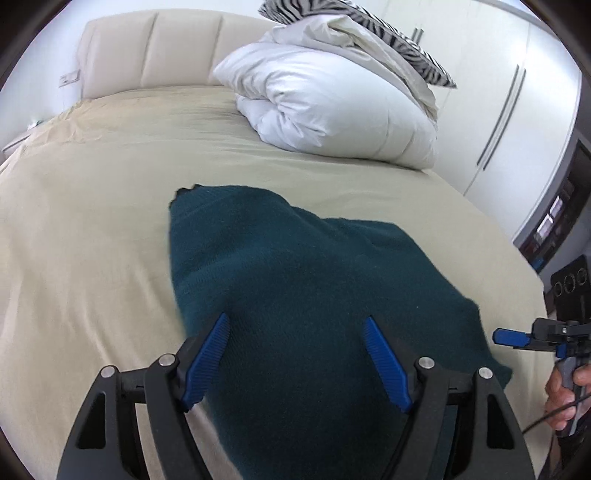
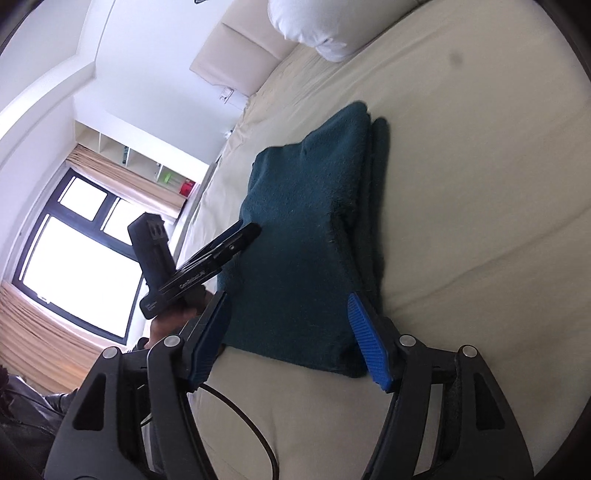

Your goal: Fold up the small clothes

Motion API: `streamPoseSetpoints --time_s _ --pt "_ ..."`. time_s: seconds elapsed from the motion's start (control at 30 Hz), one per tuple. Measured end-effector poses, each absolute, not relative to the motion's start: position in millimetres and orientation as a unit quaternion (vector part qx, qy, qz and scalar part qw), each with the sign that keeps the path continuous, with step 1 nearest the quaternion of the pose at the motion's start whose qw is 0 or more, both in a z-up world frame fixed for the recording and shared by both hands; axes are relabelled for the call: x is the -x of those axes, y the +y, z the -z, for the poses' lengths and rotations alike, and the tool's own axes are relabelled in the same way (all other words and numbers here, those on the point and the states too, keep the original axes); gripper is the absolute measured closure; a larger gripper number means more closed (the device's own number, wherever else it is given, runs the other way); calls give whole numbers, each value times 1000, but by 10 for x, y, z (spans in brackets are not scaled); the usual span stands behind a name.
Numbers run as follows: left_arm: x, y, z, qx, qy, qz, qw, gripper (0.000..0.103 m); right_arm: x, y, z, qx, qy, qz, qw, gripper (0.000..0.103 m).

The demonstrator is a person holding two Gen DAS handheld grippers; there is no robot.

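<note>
A dark teal knitted garment (image 1: 303, 280) lies folded on the beige bed sheet (image 1: 92, 221). My left gripper (image 1: 295, 323) is open just above its near part, blue pads spread wide, holding nothing. In the right wrist view the garment (image 2: 306, 236) shows as a folded stack with layered edges on its right side. My right gripper (image 2: 288, 299) is open over the garment's near edge, empty. The left gripper (image 2: 221, 251) shows from the side over the garment's left edge. The right gripper (image 1: 517, 338) shows at the far right of the left wrist view.
A rolled white duvet (image 1: 332, 107) with a zebra-print pillow (image 1: 369, 22) lies at the head of the bed by the padded headboard (image 1: 155, 48). White wardrobe doors (image 1: 509, 110) stand to the right. A window (image 2: 74, 251) with curtains is beyond the bed's left side.
</note>
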State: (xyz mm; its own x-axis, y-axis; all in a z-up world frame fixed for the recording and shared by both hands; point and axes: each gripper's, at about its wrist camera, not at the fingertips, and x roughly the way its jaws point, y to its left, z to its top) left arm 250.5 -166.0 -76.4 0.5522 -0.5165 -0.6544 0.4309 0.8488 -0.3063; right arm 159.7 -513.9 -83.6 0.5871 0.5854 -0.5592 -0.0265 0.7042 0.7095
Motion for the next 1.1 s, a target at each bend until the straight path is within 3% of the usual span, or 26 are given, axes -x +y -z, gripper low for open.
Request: streamPoseSetpoints --time_s 0.07,0.33,0.5,0.6,0.67,0.87,1.1 --pt "-2419 -1457 654 92 379 251 886 26 -1609 -5289 782 -346 405 -168 829 23" --pt "-2499 -1048 981 245 468 248 812 26 -2192 -5307 1057 -372 468 -166 784 23" --pt "-2574 -1255 1146 247 500 259 789 26 -2445 -5270 1132 -380 482 -171 771 26" --pt "-2641 -1376 1146 230 511 249 790 28 -2566 -5269 1179 -382 500 -169 759 50" --pt "-2677 -1439 1145 214 523 247 788 38 -2657 -5222 1234 -376 517 -162 752 68" --pt "-2665 -1356 1119 227 540 257 769 62 -2693 -4985 1164 -329 532 -135 768 77" --pt "-2252 -1066 735 205 520 263 786 66 -2431 -4691 728 -283 509 -128 803 81"
